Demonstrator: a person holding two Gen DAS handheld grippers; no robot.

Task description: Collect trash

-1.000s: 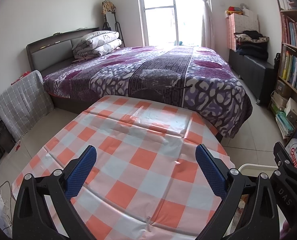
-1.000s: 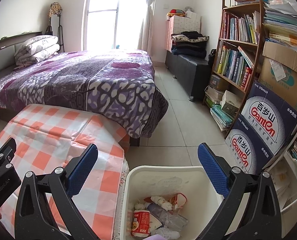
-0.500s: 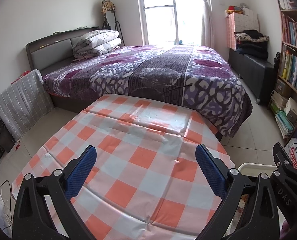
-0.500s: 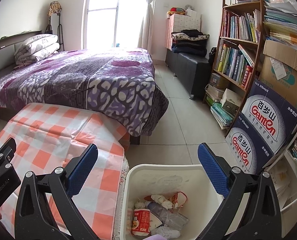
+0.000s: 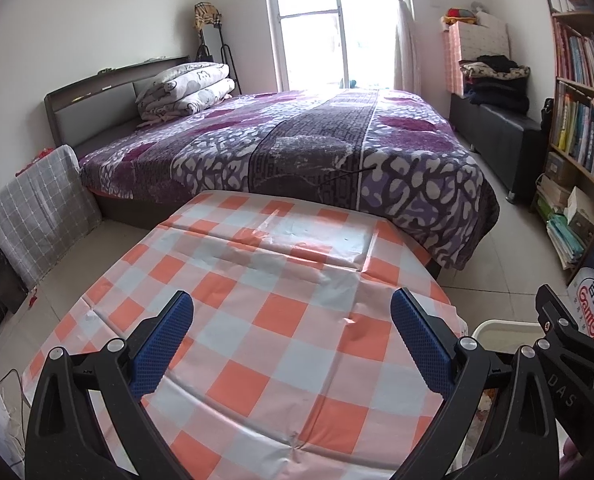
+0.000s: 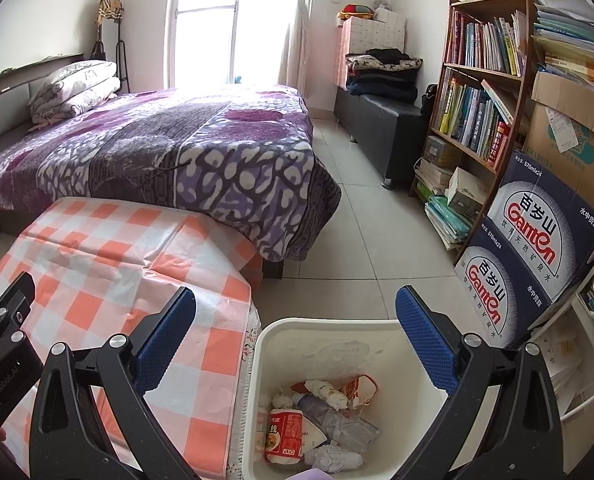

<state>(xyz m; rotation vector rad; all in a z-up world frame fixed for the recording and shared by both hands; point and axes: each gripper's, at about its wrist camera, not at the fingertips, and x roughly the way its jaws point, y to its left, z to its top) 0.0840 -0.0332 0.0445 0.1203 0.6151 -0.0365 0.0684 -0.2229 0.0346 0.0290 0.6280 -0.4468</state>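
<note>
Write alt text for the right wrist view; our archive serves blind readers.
An open tool hangs empty above a white bin holding a crushed bottle, wrappers and balled tissue. A checked tablecloth lies to its left, a purple bed behind, a bookshelf at right.

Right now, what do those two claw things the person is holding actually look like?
Both look alike. The left gripper and right gripper each have two black, angular plastic arms joined with silver bolts, ending in flat blue pads with a fine dotted grip texture. Pale lettering is printed on the black bodies, "DAS" on one. No cables or sleeves show.
</note>
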